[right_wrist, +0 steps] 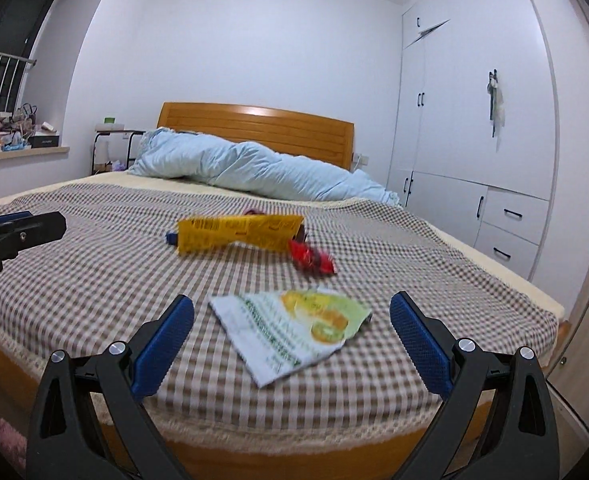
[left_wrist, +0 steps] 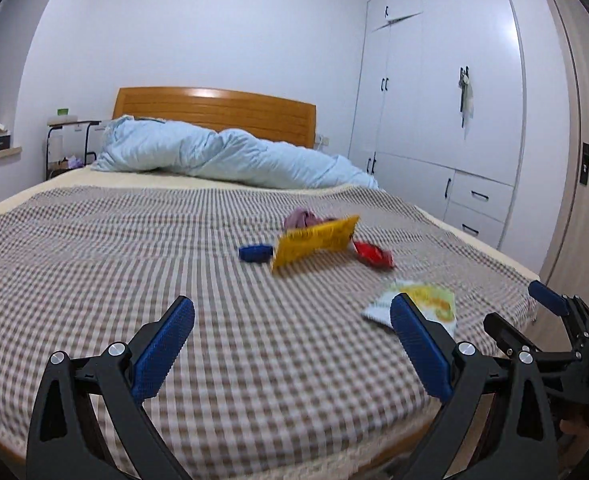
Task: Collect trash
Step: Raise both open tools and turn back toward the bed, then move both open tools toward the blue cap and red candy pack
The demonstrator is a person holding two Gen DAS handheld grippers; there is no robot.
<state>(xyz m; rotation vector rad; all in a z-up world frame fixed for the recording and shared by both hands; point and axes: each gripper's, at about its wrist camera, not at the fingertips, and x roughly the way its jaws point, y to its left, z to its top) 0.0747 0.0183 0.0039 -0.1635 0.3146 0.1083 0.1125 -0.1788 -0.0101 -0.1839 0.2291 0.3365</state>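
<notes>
Bedroom, checked bedspread [right_wrist: 94, 280]; wrappers scattered on it, none collected yet.

Both the left gripper [left_wrist: 292, 344] and right gripper [right_wrist: 292, 344] are held with jaws spread wide, nothing gripped. A white-green wrapper [right_wrist: 290, 332] lies flat between the right gripper's fingers, at 12 o'clock, near the foot edge. A yellow packet [right_wrist: 238, 234] and red wrapper [right_wrist: 312, 260] sit farther on at 12 o'clock, with a blue item [left_wrist: 254, 253] and a pink one [left_wrist: 300, 218] beside them. Risk is judged: the flat foil may slide or the spread be pinched with it. A light-blue duvet [right_wrist: 254, 168] lies by the headboard [right_wrist: 254, 124], well clear; a wardrobe [right_wrist: 474, 120] stands at 2 o'clock. No bin is seen.
</notes>
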